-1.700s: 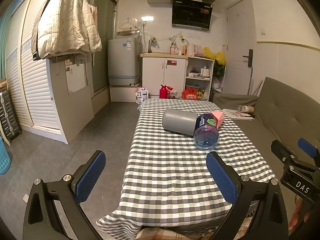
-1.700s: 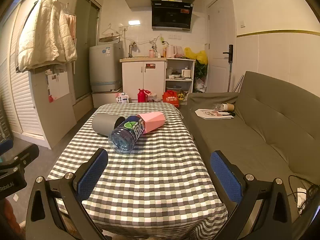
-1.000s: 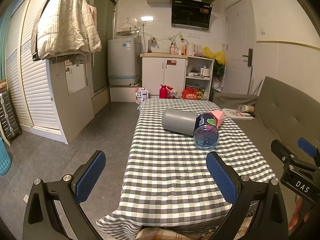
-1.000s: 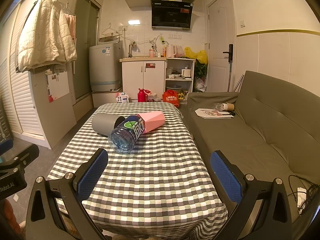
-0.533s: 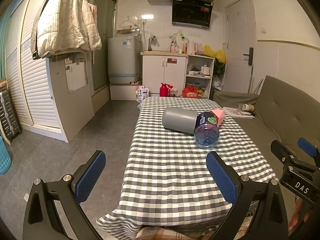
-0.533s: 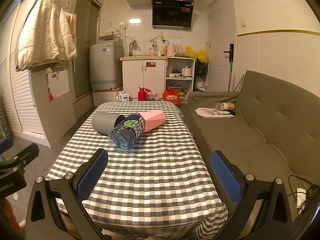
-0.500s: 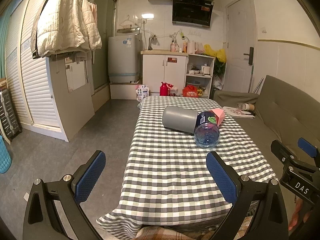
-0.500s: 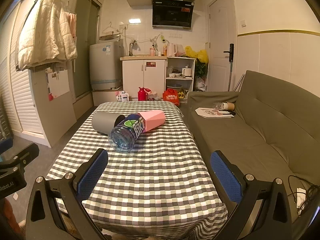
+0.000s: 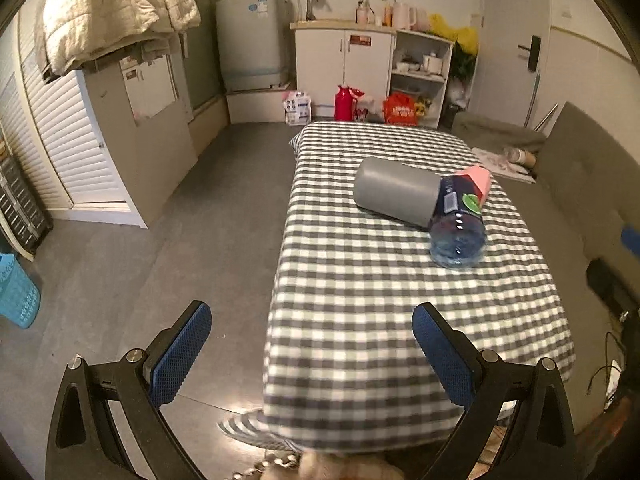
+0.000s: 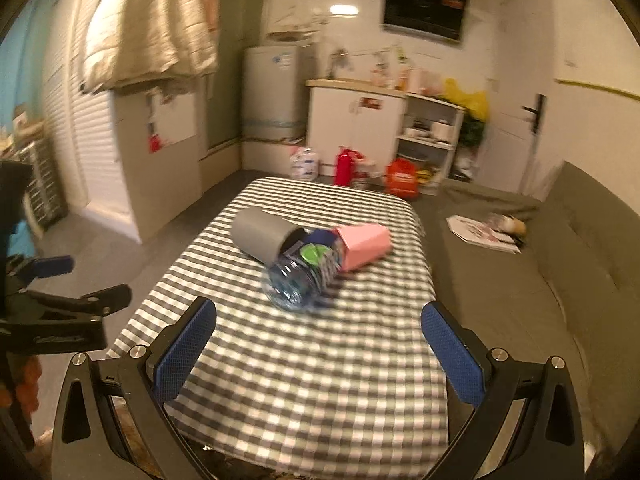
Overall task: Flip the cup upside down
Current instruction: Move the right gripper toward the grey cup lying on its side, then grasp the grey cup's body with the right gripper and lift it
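Only right wrist shows gray cup [image 10: 260, 234] mouth, pink cup [image 10: 362, 245]

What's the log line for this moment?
left gripper: open, empty | right gripper: open, empty | grey cup: lying sideways, untouched

black angular frames on both grippers, silver screws at the joints, jaws faced with blue cross-hatched pads [image 9: 180, 354]
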`<state>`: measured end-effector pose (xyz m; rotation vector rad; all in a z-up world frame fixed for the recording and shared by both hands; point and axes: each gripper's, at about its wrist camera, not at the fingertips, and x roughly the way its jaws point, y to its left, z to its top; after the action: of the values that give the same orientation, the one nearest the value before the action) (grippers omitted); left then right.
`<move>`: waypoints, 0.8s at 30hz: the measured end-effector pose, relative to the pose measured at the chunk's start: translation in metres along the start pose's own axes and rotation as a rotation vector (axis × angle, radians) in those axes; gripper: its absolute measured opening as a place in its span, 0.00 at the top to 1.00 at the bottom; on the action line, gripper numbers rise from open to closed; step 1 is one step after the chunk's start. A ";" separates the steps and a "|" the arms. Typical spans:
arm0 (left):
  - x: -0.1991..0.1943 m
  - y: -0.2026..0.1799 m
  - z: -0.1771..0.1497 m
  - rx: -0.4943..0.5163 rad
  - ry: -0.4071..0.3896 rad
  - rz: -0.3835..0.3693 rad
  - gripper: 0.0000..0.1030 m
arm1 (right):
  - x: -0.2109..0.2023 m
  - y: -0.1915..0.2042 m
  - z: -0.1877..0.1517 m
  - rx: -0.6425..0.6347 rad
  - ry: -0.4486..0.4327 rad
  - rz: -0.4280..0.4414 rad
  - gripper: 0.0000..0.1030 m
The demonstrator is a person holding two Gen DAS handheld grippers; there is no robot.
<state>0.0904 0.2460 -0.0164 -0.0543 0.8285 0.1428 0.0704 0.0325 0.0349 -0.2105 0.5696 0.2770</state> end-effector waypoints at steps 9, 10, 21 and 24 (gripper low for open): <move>0.045 0.010 0.042 0.063 0.061 0.048 0.00 | 0.077 0.018 0.066 -0.209 0.126 0.144 0.00; 0.052 0.013 0.045 0.064 0.069 0.051 0.00 | 0.087 0.019 0.070 -0.229 0.144 0.159 0.00; 0.114 0.045 0.061 0.017 0.139 0.078 0.00 | 0.204 0.060 0.080 -0.412 0.342 0.227 0.00; 0.125 0.055 0.065 -0.002 0.150 0.075 0.00 | 0.234 0.065 0.079 -0.435 0.397 0.232 0.00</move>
<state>0.2134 0.3199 -0.0643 -0.0361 0.9808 0.2120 0.2782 0.1618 -0.0386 -0.6313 0.9269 0.5923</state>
